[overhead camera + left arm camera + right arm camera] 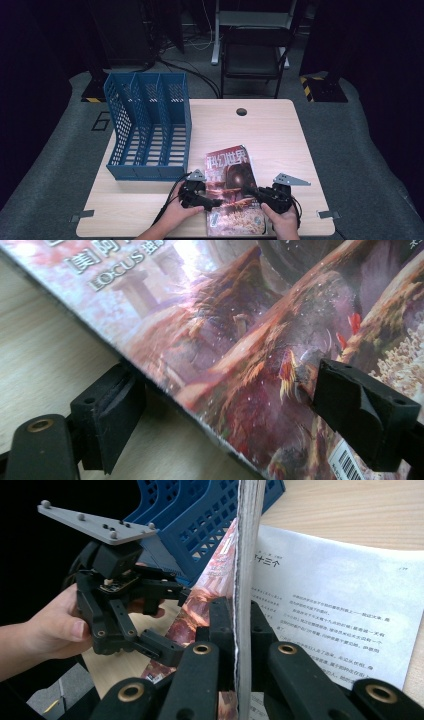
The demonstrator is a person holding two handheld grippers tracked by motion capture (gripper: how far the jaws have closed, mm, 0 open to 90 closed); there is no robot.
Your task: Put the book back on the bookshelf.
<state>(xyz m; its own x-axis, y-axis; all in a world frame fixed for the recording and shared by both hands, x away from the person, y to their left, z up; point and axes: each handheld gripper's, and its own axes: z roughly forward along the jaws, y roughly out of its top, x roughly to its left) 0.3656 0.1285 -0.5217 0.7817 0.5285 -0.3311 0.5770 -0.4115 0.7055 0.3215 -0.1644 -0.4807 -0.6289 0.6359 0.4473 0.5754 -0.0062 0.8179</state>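
Observation:
A magazine [229,165] with a red illustrated cover lies on the table's front edge. In the right gripper view, my right gripper [242,617] is shut on the lifted cover and outer pages, seen edge-on, with a white printed page [330,605] laid bare beneath. My left gripper [230,407] straddles the magazine's left edge [200,405]: one jaw is down by the table, the other is over the cover, and both pads stand off it. The high view has the left gripper [210,202] and right gripper [250,190] at opposite sides of the magazine, each held by a hand.
A blue perforated file rack [147,125] with three slots stands at the table's left, just behind the left gripper [172,620]. The wooden tabletop [280,135] has a cable hole [241,111] near the back. A black chair [255,55] stands beyond the table.

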